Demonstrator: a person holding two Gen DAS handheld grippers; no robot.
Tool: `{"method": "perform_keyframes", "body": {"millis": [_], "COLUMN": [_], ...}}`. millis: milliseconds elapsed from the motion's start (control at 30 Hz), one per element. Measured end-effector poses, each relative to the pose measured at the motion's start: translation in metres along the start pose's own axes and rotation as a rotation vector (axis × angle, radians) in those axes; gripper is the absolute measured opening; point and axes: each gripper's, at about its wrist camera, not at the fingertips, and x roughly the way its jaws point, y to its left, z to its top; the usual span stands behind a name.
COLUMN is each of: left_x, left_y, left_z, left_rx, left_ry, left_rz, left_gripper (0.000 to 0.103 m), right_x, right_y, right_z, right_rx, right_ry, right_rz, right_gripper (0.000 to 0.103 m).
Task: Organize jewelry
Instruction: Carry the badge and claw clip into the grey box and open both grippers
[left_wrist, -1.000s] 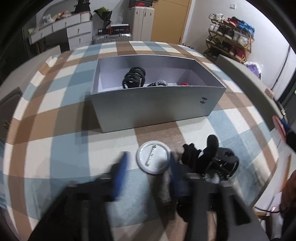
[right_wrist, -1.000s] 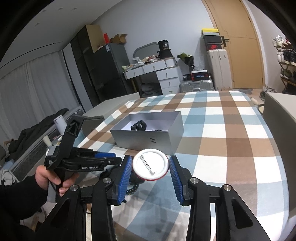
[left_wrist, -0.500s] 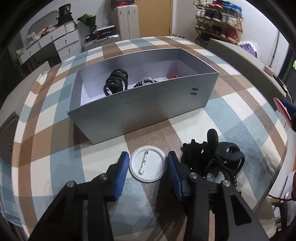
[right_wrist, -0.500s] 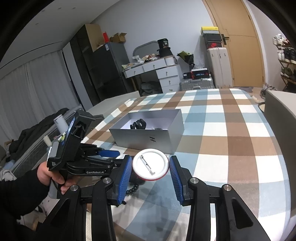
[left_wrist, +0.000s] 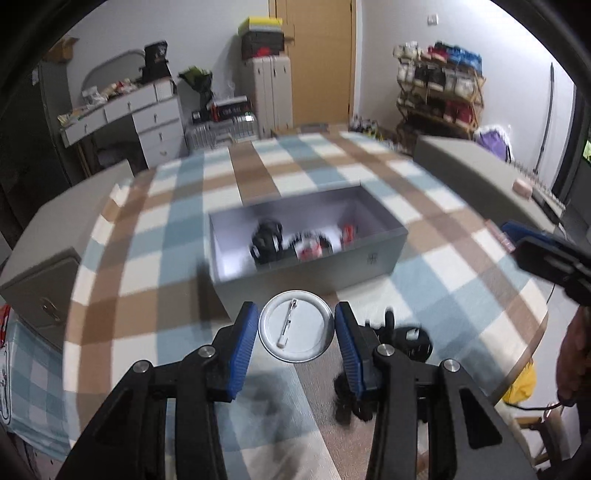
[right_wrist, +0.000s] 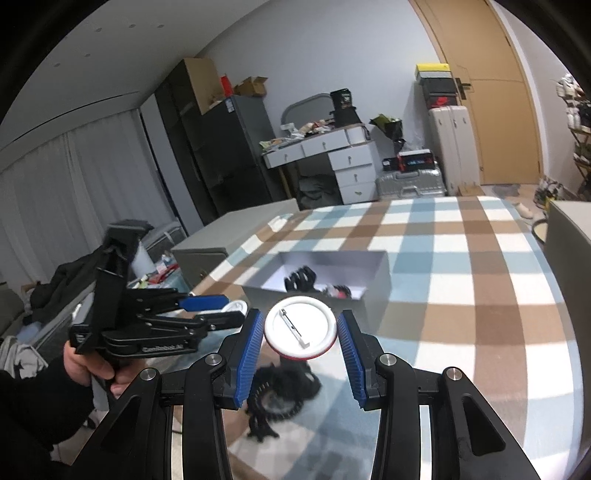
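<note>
Left wrist view: the left tool (left_wrist: 295, 328) has just clamped a silver pin badge (left_wrist: 294, 325) and lifted it off the bench (left_wrist: 461, 266), box (left_wrist: 314, 273) at twelve o'clock, tilted downward. The right tool (right_wrist: 300, 334) holds its red-rimmed badge (right_wrist: 300, 328), nearly level.

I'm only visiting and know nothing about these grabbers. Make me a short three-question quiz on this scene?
1. True or false: each gripper, left gripper and right gripper, holds a round pin badge.
2. Where does the open grey box stand: A on the checked tablecloth, B on the floor?
3. What lies on the cloth just below the badge in the right gripper?

Key: 1 true; 2 A; 3 a heap of black jewelry.
</note>
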Motion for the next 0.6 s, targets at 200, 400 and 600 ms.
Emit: {"method": "perform_keyframes", "body": {"millis": [200,400,600], "left_x": [0.004,0.030,0.059], "left_y": [0.009,0.011,0.010], "left_z": [0.029,0.052,0.061], "left_rx": [-0.027,-0.049,-0.046], "left_ry": [-0.052,-0.059,-0.021], "left_rz": [-0.026,-0.080,-0.124], "left_gripper": [0.037,0.037,0.037], "right_x": [0.025,0.060,0.098], "right_y": [0.001,-0.010,-0.028], "right_z": [0.030,0.055,0.065], "right_rx": [-0.019,-0.009,0.017], "right_ry": [-0.013,0.008,0.065], "right_rz": [0.043,0.050,0.028], "right_gripper": [0.041,0.041,0.041]}}
